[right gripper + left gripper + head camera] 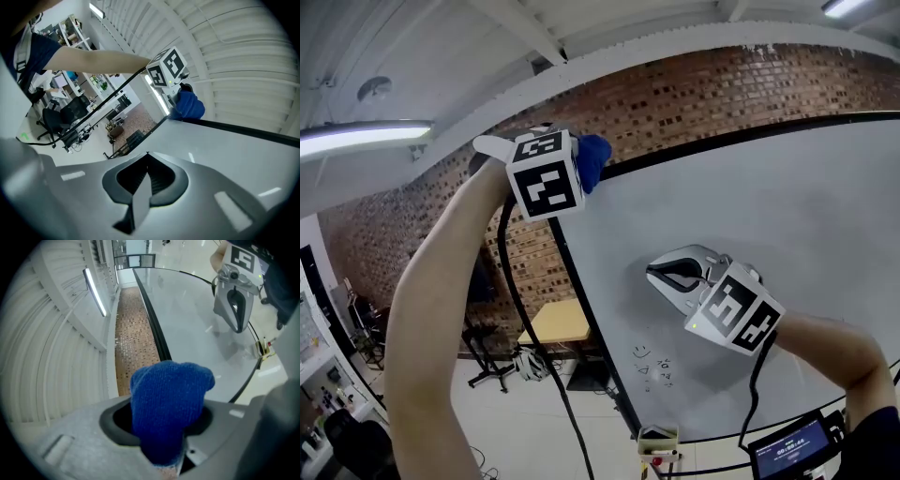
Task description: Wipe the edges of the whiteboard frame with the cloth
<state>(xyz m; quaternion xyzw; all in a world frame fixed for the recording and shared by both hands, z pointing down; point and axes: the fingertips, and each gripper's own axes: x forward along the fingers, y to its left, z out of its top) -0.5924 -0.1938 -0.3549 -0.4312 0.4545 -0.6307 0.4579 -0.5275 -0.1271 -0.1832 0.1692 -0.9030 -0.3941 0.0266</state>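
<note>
1. The left gripper (581,171) is raised in the upper left of the head view, and its marker cube faces the camera.
2. Its jaws pinch a blue cloth (592,157). In the left gripper view the cloth bulges up out of the jaw gap at lower centre.
3. The cloth sits at the top left corner of the whiteboard (769,216), against the black frame (694,150). In the right gripper view the cloth touches the frame's top edge at upper centre.
4. The right gripper (661,274) is at centre right of the head view, over the board's white surface and well apart from the cloth. Whether it touches the board cannot be told.
5. The right gripper view shows its jaws pressed together with nothing between them.
6. A brick wall (675,103) runs behind the board along the top of the frame.
7. Small scribbles (652,366) mark the board at lower centre.
8. A black cable (525,319) hangs down from the left gripper.
9. A wooden table (555,323) stands in the lower centre left, beyond the board's side edge.
10. A strip light (356,139) is lit at the far left.
</note>
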